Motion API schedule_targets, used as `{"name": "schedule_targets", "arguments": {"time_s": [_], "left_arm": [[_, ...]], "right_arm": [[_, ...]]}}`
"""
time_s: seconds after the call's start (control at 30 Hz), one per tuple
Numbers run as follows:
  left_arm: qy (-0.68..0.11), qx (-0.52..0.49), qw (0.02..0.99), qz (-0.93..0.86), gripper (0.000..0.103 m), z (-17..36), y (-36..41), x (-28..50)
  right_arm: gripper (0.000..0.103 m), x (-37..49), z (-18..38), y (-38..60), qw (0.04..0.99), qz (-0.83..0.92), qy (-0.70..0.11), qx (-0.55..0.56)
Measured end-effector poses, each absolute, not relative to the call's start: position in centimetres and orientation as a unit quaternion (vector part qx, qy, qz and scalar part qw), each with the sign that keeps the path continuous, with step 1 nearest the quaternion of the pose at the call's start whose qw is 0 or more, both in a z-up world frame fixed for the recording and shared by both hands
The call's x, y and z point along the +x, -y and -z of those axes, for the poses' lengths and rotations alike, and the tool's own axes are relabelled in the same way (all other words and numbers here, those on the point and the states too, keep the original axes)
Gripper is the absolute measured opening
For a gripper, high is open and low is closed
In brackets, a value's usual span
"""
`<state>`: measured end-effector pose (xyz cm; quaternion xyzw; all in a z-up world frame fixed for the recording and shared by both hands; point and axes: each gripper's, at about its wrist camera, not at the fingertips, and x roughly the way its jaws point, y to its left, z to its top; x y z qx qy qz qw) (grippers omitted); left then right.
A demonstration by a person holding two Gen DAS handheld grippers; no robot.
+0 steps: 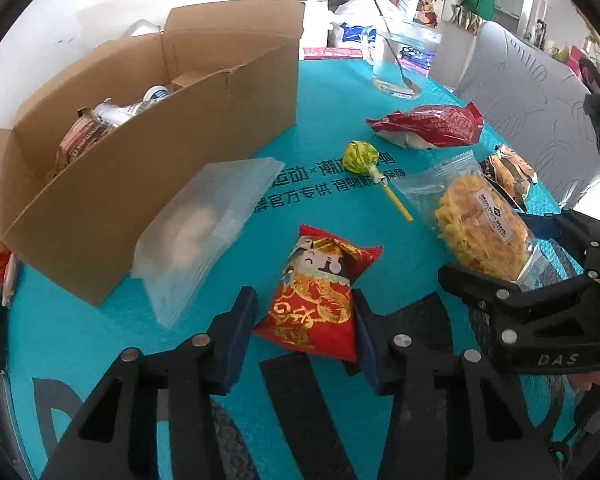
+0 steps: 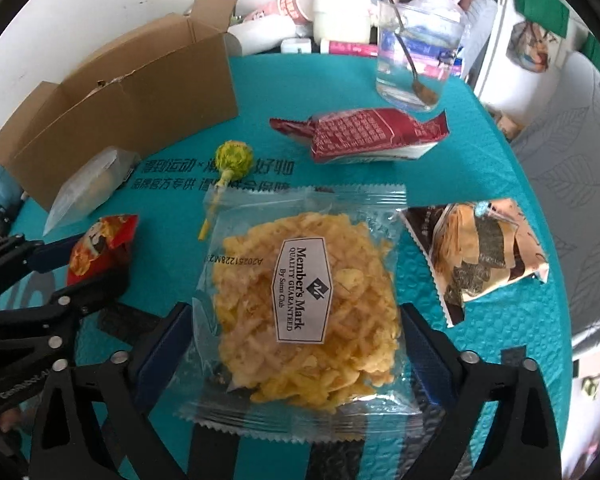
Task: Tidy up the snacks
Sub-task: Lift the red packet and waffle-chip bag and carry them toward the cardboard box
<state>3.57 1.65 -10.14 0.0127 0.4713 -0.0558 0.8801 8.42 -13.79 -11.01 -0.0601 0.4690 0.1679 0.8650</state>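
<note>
Both grippers sit with jaws spread, the left gripper straddling the red-and-gold candy pouch and the right gripper the clear Member's Mark crisp packet, whose brittle contents could crush, or whose slick film could slip, under a hard squeeze.

You've got "Member's Mark QUALITY GUARANTEED By Sam's Club" on the clear snack pack, "DAS" on the right gripper.

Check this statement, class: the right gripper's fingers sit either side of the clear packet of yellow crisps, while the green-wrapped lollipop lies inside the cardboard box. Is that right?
Not quite. The lollipop lies on the teal table mat, outside the cardboard box, as the right wrist view shows. The rest holds: the right gripper has its fingers either side of the clear packet of yellow crisps.
</note>
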Motion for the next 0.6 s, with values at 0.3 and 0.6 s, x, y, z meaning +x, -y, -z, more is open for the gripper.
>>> {"name": "schedule_targets", "arguments": {"time_s": [0.3,0.6], "left_arm": [[-0.471,0.011,0.879,0.076,0.043,9.7,-1.3,1.6],[-0.48,0.017,0.871,0.101,0.043,9.6,0.0,-2.1]], "right_arm": [[0.078,5.7,10.7,14.0,0.865,-0.186,-0.46,-0.072],[0.079,1.2,10.6,14.9,0.861,-0.189,-0.469,-0.061]]}}
